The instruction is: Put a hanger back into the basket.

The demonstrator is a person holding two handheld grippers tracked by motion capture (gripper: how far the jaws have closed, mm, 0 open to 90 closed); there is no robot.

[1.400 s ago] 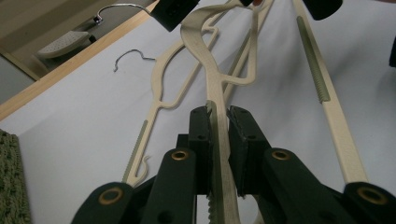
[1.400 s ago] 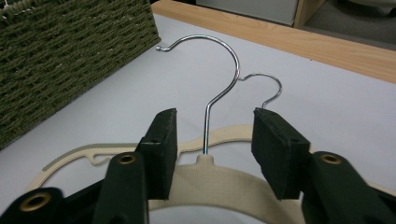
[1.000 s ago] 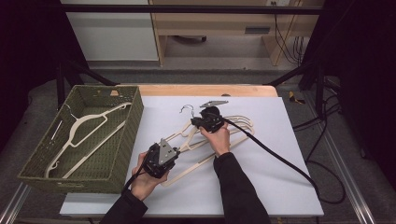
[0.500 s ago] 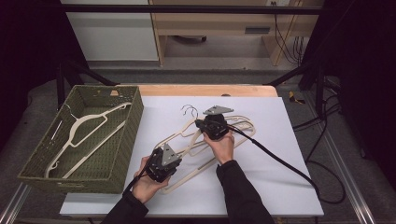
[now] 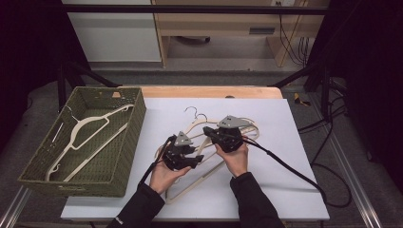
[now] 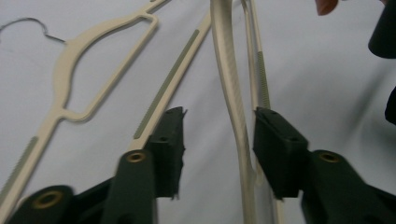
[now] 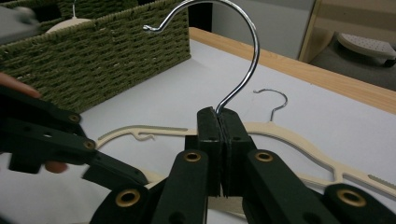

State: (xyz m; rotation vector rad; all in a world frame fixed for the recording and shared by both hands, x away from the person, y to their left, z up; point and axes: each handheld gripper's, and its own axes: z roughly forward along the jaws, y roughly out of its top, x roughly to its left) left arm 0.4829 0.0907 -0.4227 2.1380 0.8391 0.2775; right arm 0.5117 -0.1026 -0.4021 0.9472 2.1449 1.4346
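A white tabletop (image 5: 294, 156) with a wooden far edge stands before dark surroundings and pale cabinets; at the left of the high view a green woven basket (image 5: 119, 156) already holds one cream plastic hanger (image 5: 90, 128). At centre frame lies a small pile of cream plastic hangers with chrome hooks (image 5: 247, 124), worked by both hands. Compared with the earlier frames, the left gripper (image 5: 196, 158) has travelled along the pile toward the right gripper (image 5: 209, 130), and its jaws have just been opening: in the left gripper view they stand apart, a cream hanger arm (image 6: 231, 84) passing between them close to the right-hand pad, with no clear pressing contact. The right gripper has shifted slightly toward the upper middle of the high view; in the right gripper view its jaws are clamped together on the base of the chrome hook (image 7: 238, 70) of the top hanger, which rises at upper centre with the basket at upper left. The probable meaning: the left gripper has given up its hold so that the right may lift one hanger free by its neck, separated from the hanger with its own small hook (image 7: 273, 100) lying beneath, for carriage to the basket.
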